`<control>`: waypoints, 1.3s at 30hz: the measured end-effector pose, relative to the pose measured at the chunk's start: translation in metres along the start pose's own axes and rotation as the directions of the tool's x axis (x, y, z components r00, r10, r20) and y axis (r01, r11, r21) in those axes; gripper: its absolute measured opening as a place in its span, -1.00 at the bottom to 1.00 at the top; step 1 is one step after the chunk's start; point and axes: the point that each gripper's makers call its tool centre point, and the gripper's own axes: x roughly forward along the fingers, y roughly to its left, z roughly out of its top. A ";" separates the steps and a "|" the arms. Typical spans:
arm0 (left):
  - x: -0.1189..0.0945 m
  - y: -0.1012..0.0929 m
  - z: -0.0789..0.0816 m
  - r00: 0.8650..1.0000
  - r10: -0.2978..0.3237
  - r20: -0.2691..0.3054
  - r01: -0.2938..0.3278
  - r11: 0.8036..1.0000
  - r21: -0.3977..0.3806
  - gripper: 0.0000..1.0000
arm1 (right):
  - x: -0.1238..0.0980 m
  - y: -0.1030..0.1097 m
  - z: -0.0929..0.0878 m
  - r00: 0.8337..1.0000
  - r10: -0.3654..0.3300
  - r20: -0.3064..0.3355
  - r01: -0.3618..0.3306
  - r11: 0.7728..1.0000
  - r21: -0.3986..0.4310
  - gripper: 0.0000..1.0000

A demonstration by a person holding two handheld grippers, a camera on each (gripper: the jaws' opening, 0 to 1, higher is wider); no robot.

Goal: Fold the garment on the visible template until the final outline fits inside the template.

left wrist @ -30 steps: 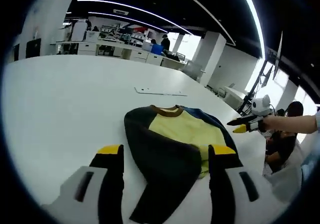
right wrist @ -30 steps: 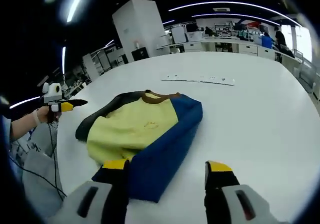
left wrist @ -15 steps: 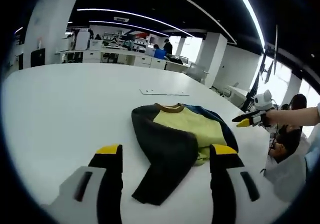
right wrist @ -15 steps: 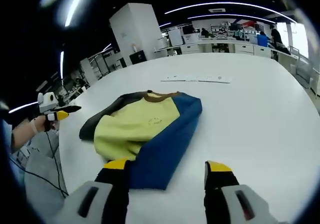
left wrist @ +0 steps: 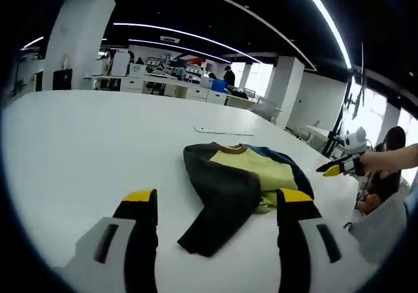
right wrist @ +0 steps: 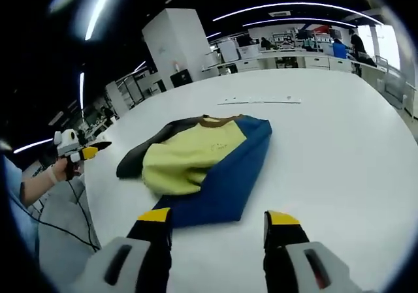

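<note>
Both sleeves lie folded over the garment (left wrist: 243, 179) on the tabletop (left wrist: 85, 136); left gripper (left wrist: 215, 205) and right gripper (right wrist: 217, 225) fingers spread, empty, backed off — risk: loose folds may spring open, outline overrunning any template.

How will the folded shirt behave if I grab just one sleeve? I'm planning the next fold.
The shirt is probably floppy: its blue sleeve and dark sleeve lie limp across the body. Lifting one would likely undo the fold. On the smooth white table it may slide.
</note>
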 end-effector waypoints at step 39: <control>-0.004 -0.020 -0.046 0.991 0.030 -0.131 -0.019 0.997 0.081 0.47 | 0.035 0.062 -0.047 0.996 0.085 -0.030 -0.078 0.980 0.184 -0.44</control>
